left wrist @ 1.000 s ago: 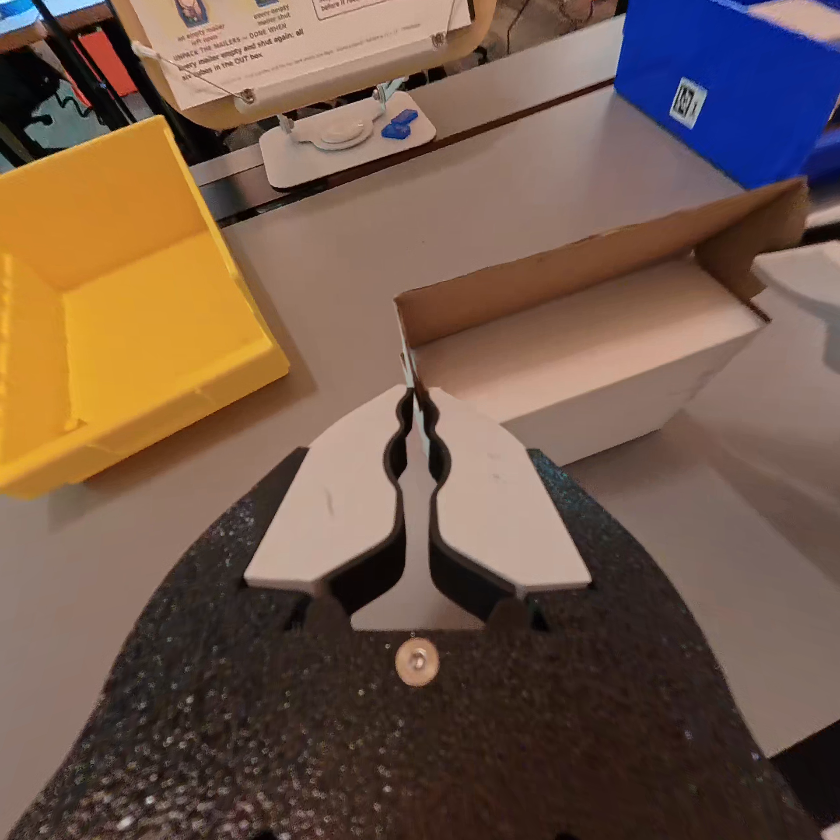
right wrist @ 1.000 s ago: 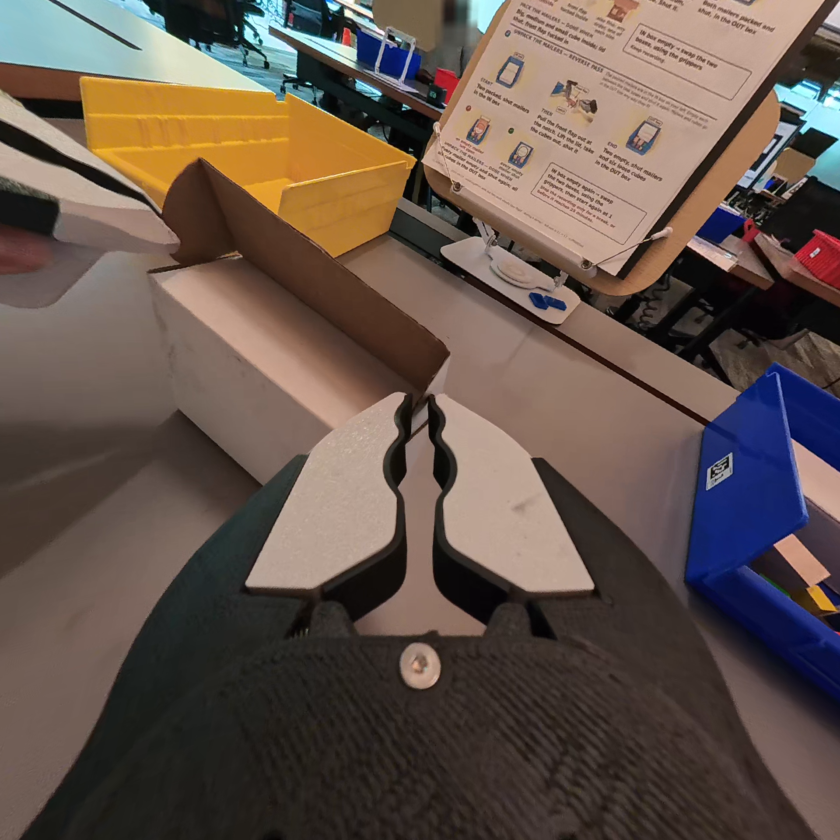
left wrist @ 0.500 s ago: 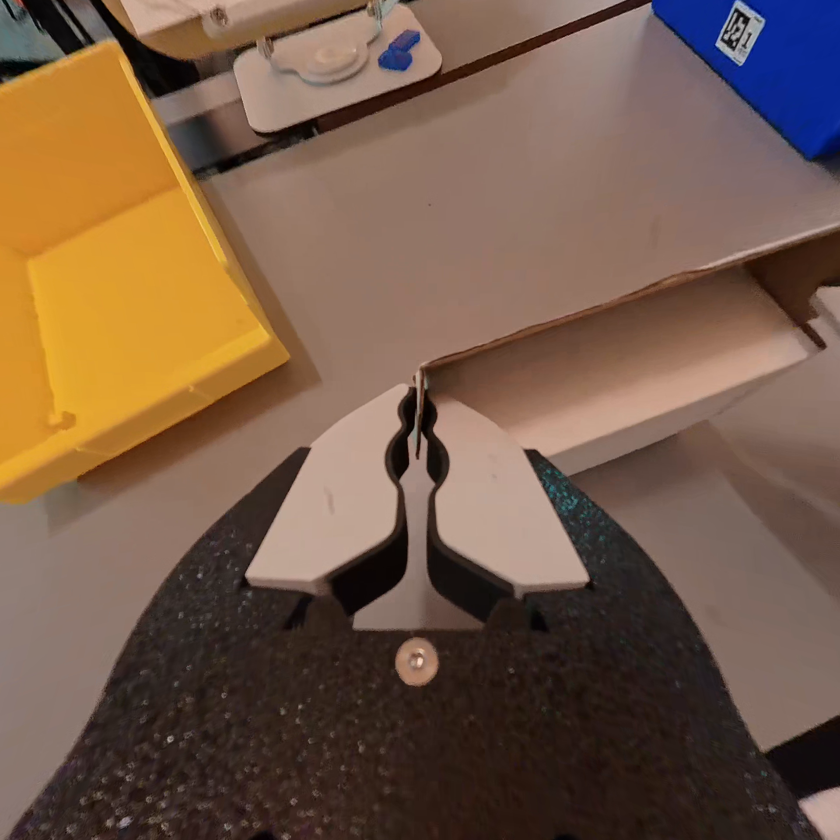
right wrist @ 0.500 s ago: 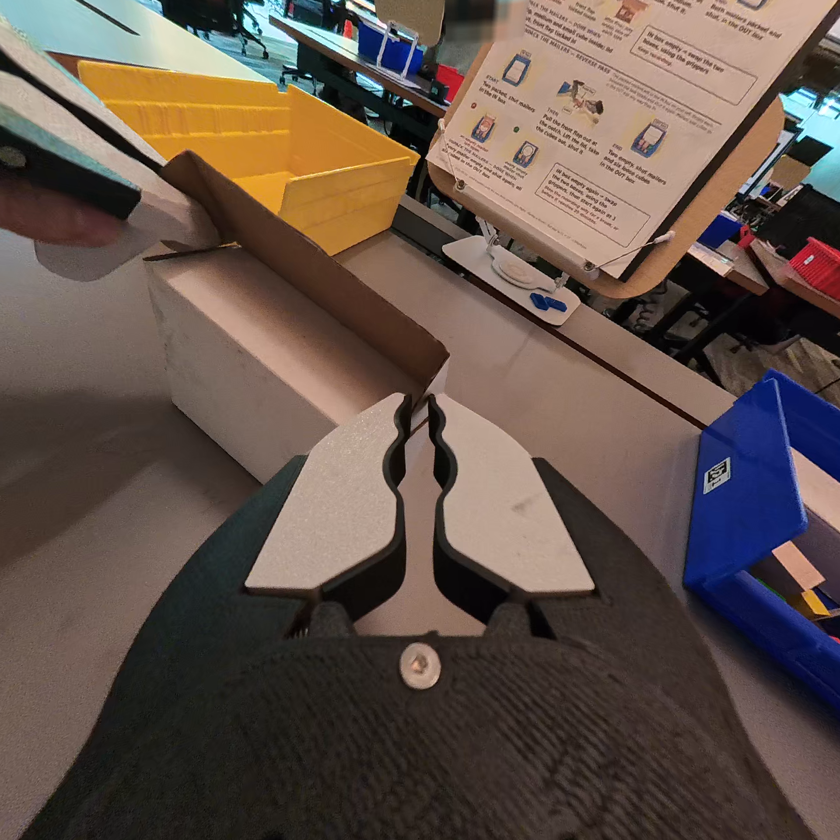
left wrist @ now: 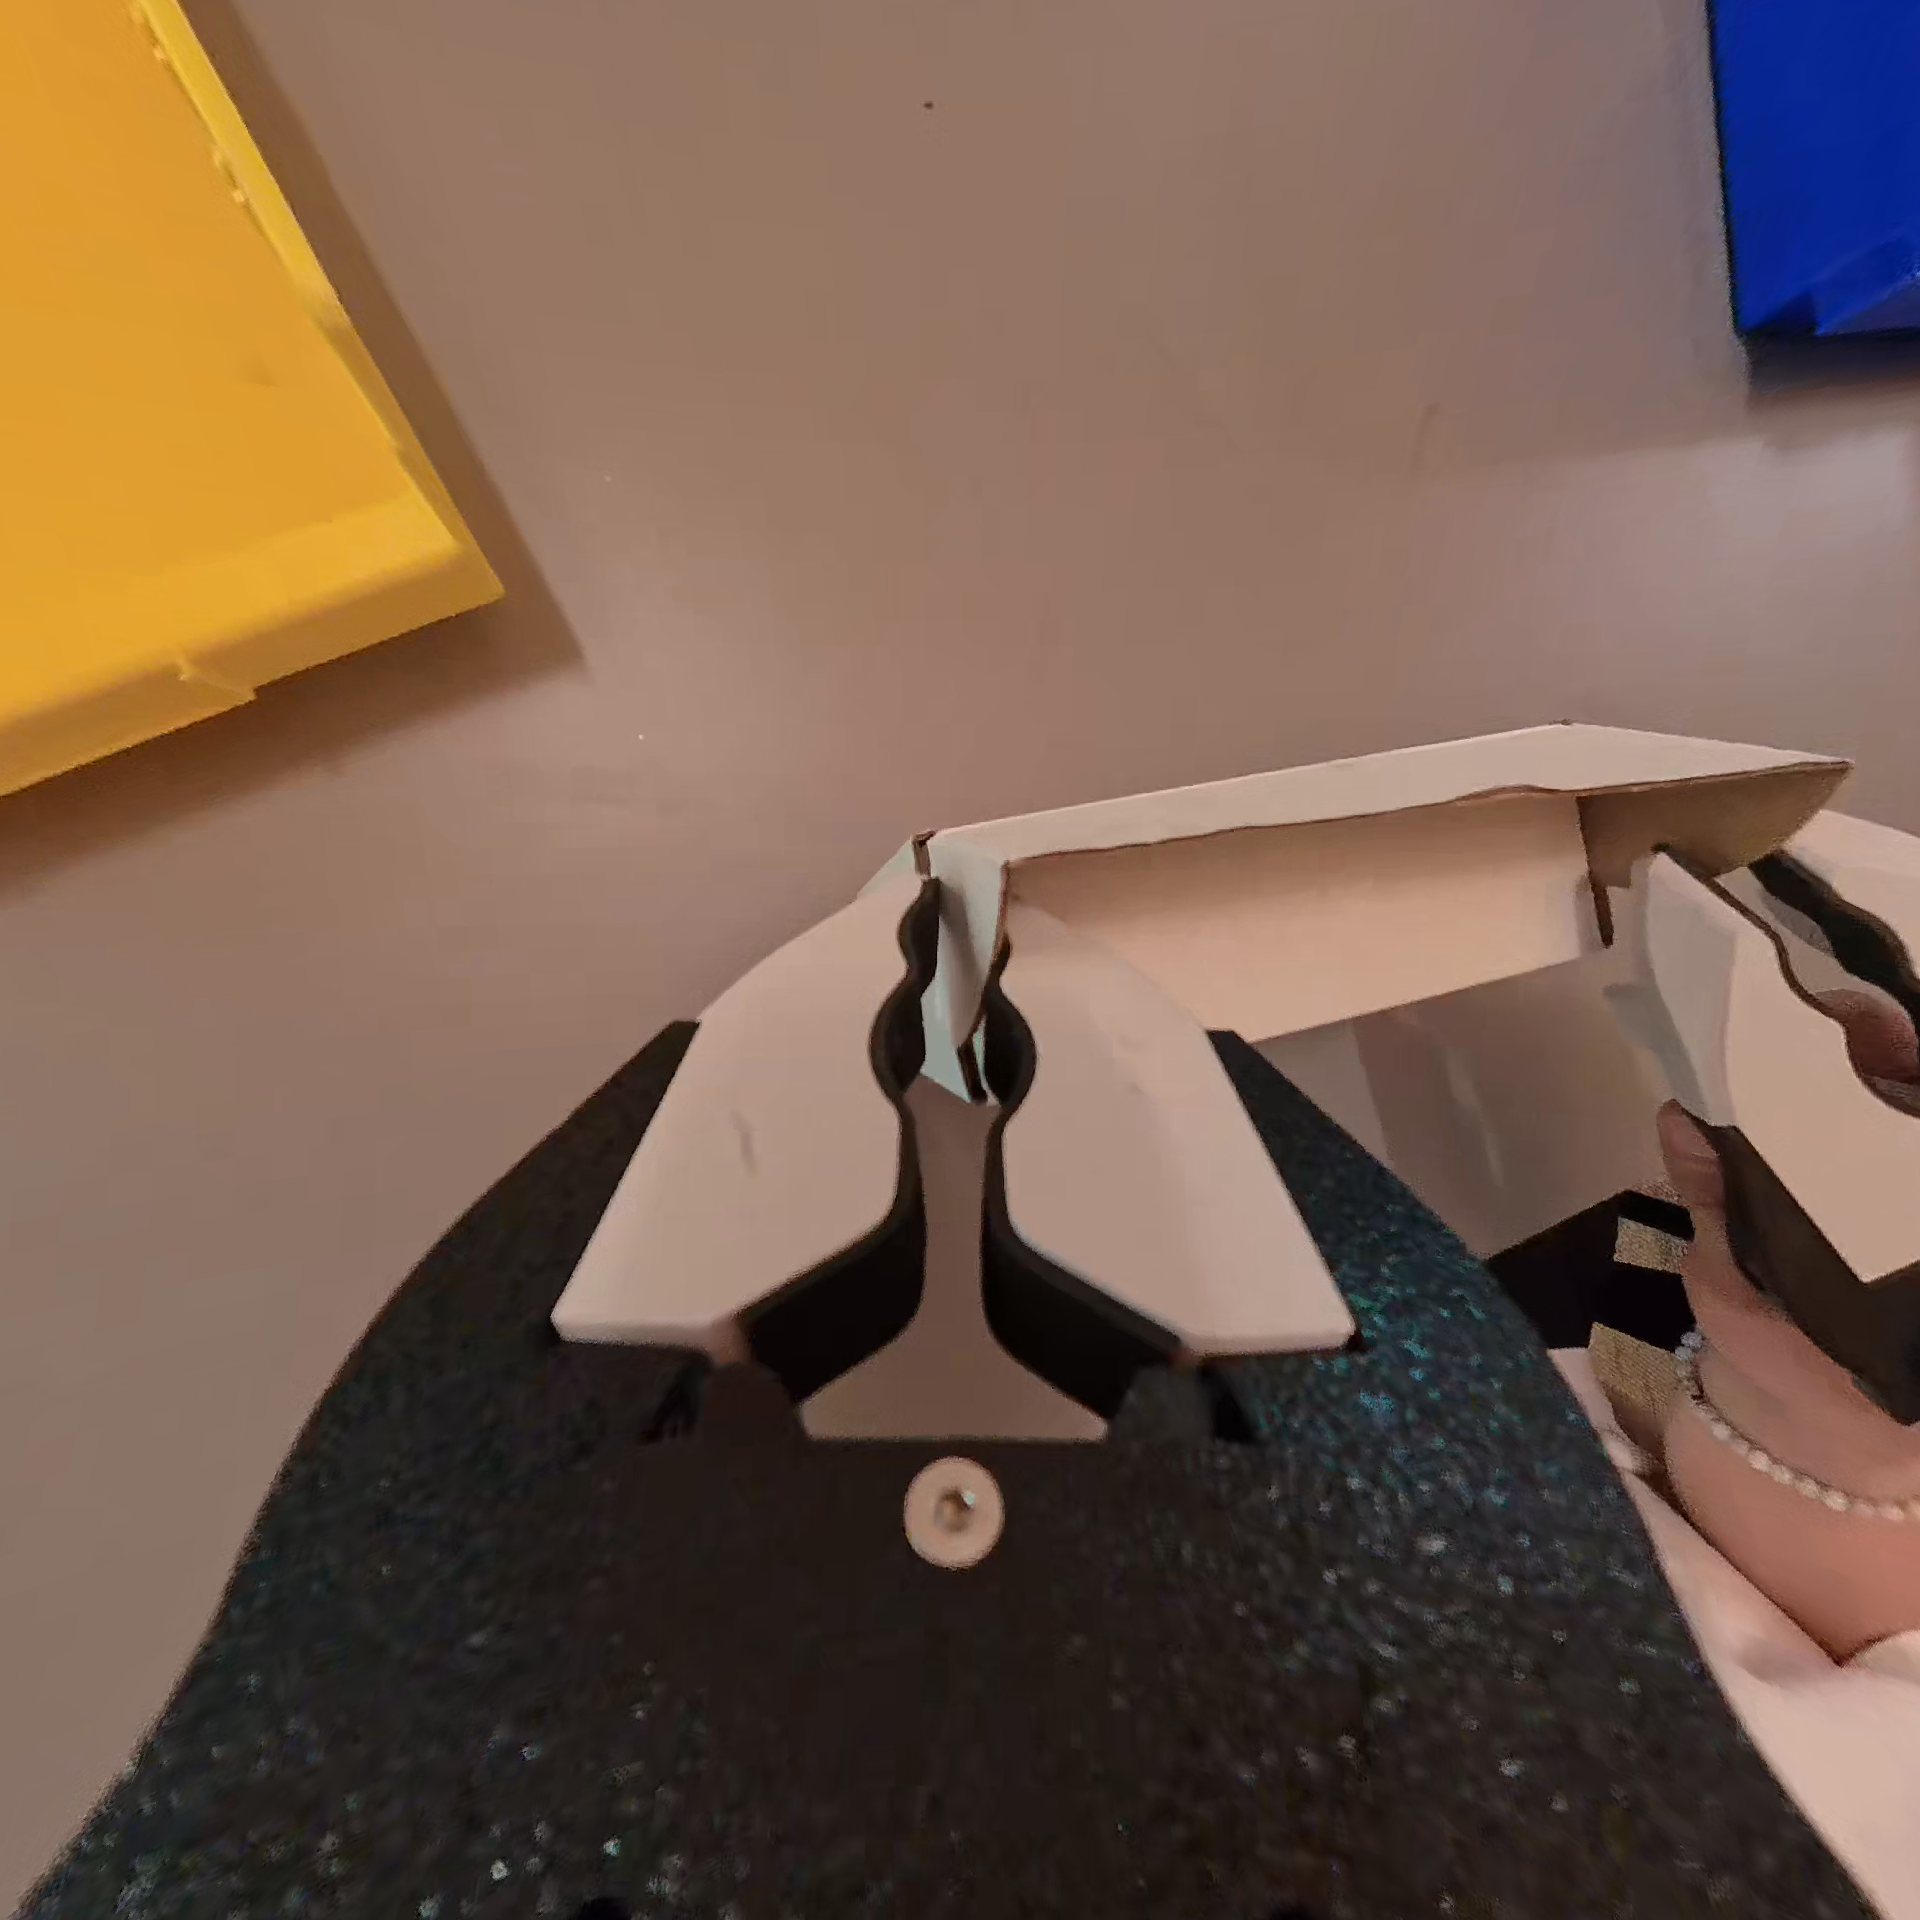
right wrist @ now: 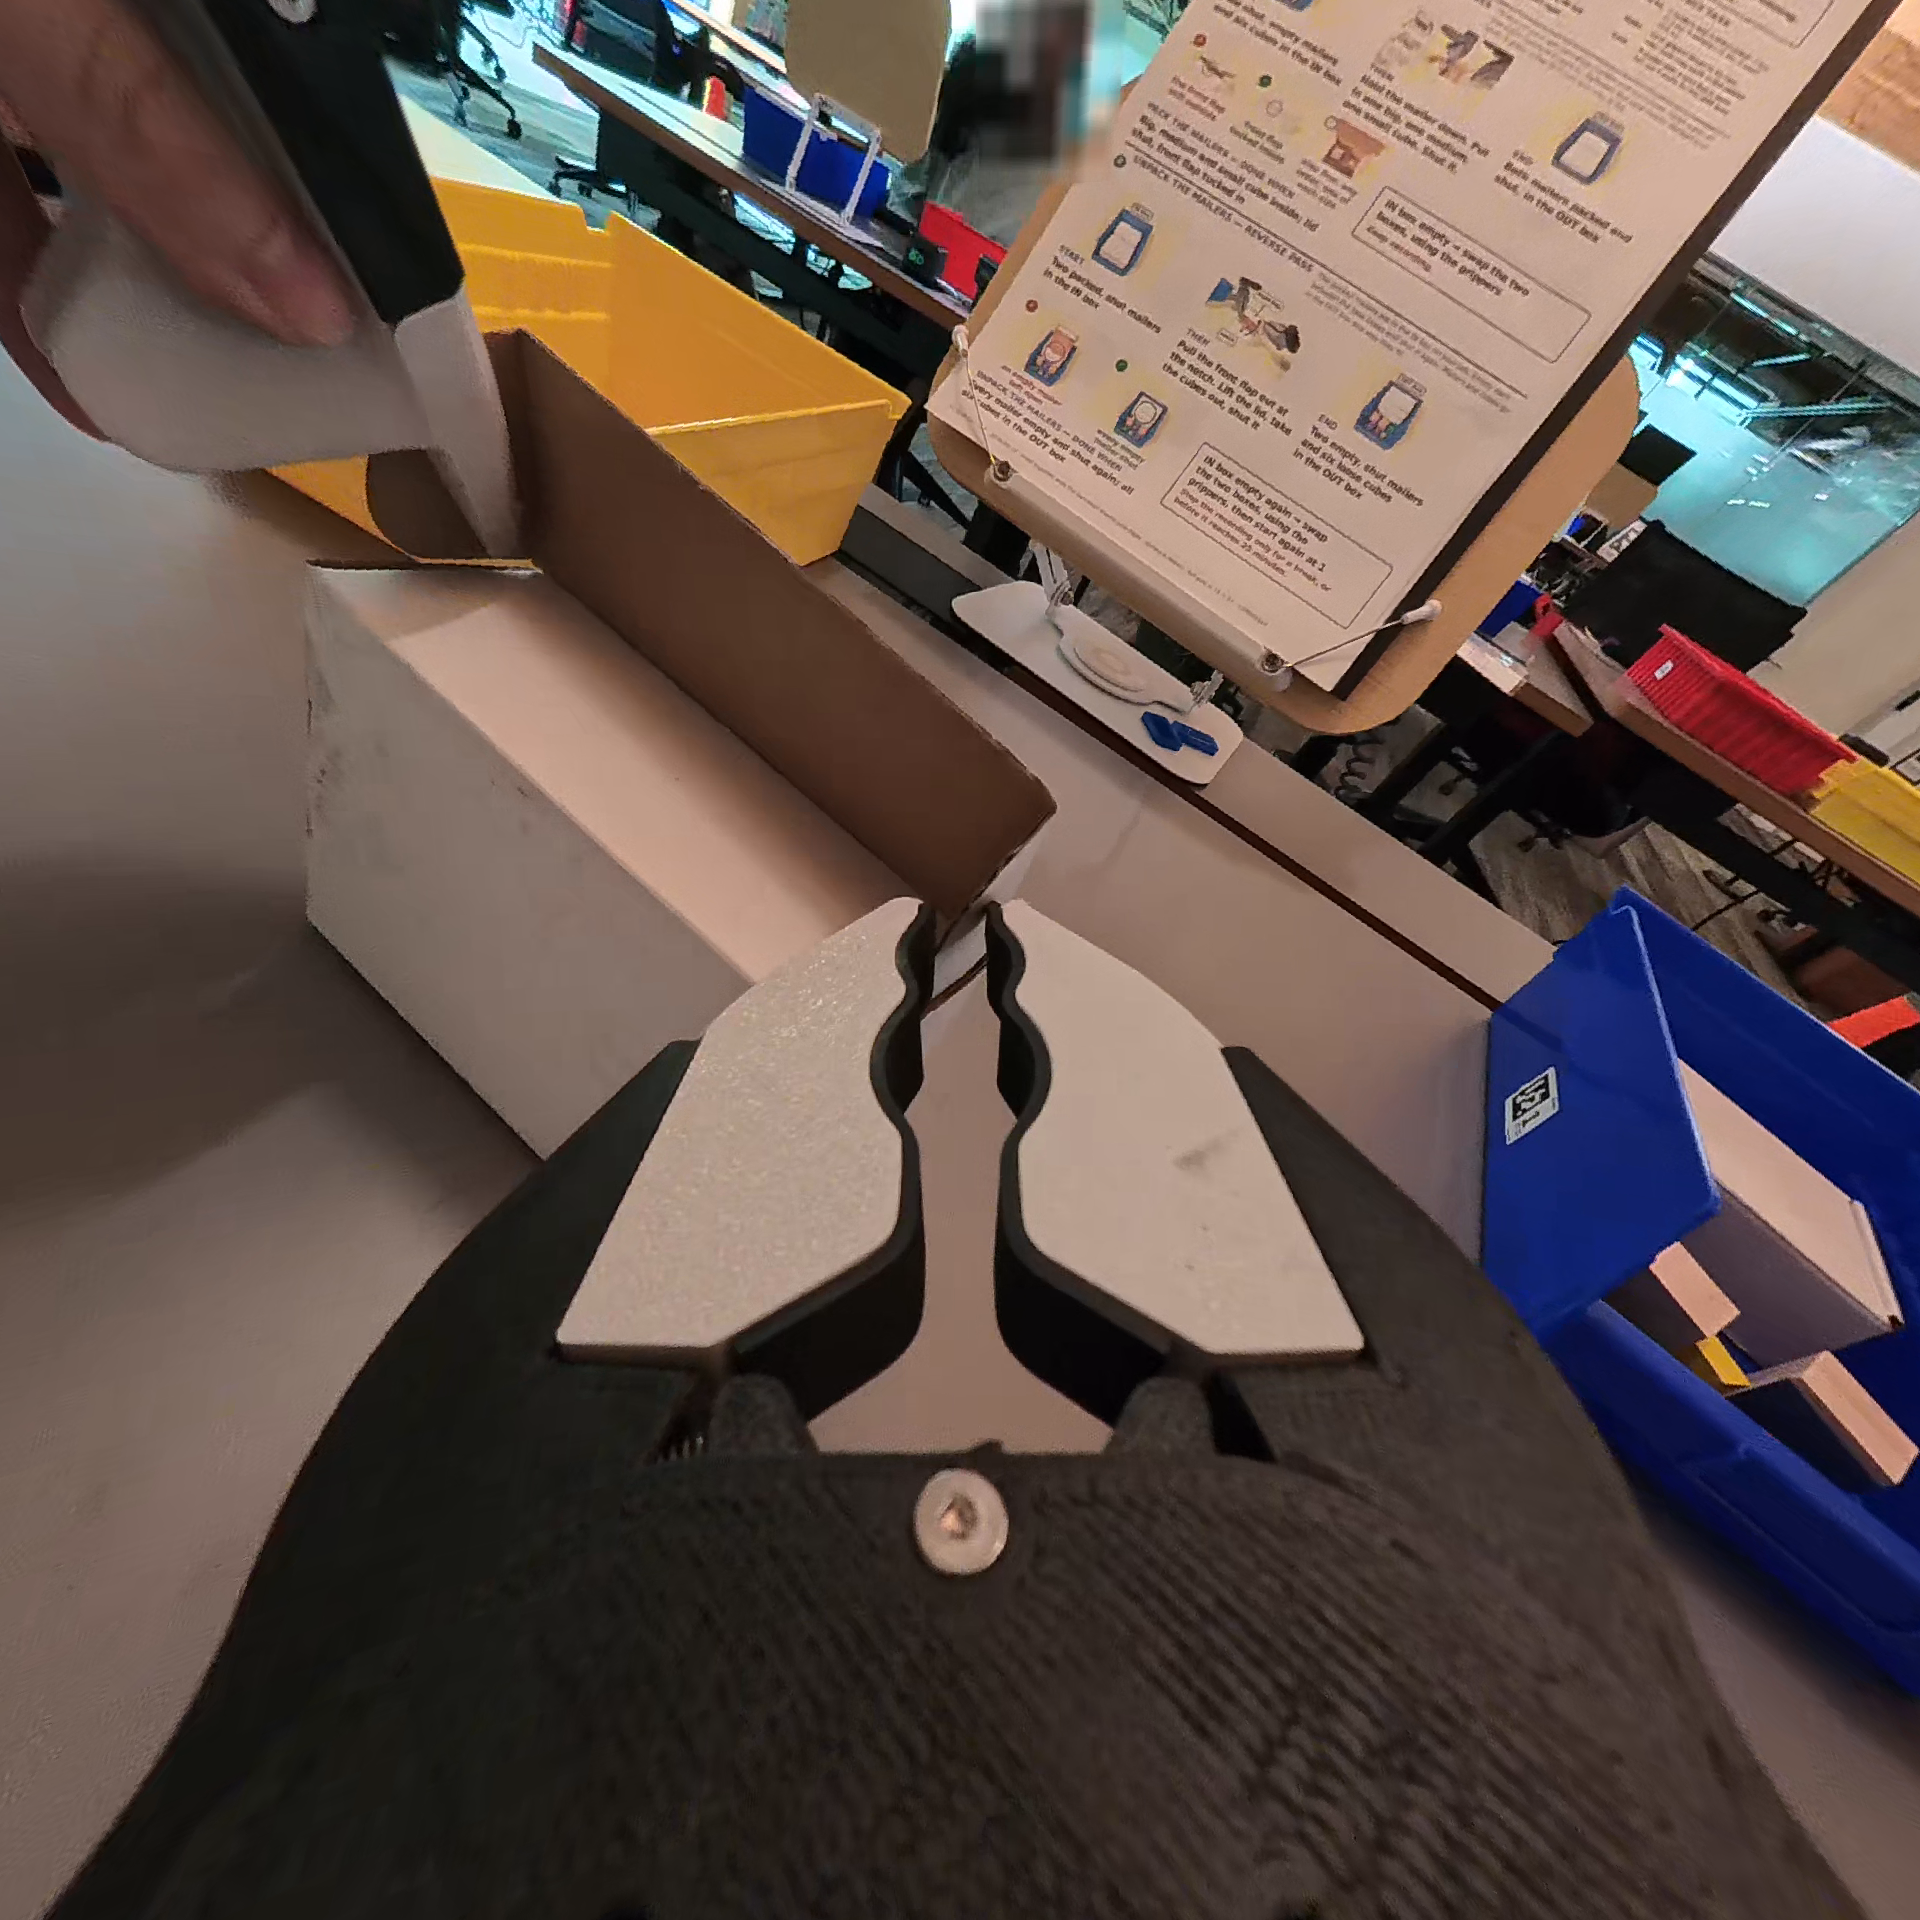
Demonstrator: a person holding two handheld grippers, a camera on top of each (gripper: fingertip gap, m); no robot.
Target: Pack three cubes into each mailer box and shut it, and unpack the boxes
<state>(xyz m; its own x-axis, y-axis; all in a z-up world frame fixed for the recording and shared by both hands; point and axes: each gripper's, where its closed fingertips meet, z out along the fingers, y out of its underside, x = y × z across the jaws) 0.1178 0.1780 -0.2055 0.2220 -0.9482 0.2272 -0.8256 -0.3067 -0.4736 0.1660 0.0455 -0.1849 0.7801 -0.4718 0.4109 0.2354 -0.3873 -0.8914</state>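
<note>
A white mailer box (right wrist: 520, 821) lies on the grey table, its lid down and its long flap (right wrist: 748, 644) standing up, brown side towards me. My right gripper (right wrist: 956, 920) is shut on the flap's right end tab. My left gripper (left wrist: 956, 925) is shut on the tab at the flap's left end (left wrist: 961, 997) and points steeply down. The flap (left wrist: 1351, 821) runs between the two. Each gripper shows in the other's view, the left one (right wrist: 457, 416) and the right one (left wrist: 1808, 987). No cubes show outside the bins.
A yellow bin (right wrist: 727, 353) stands behind the box, at the left in the left wrist view (left wrist: 156, 416). A blue bin (right wrist: 1600, 1143) at the right holds another white box (right wrist: 1787, 1236) and some blocks. An instruction board (right wrist: 1299, 312) stands at the back. A hand (left wrist: 1766, 1475) holds the right gripper. There is about 15 cm between the tips of the two grippers.
My left gripper has tipped from level to pointing steeply down over the box's left end, keeping hold of the flap tab. The right gripper has barely moved.
</note>
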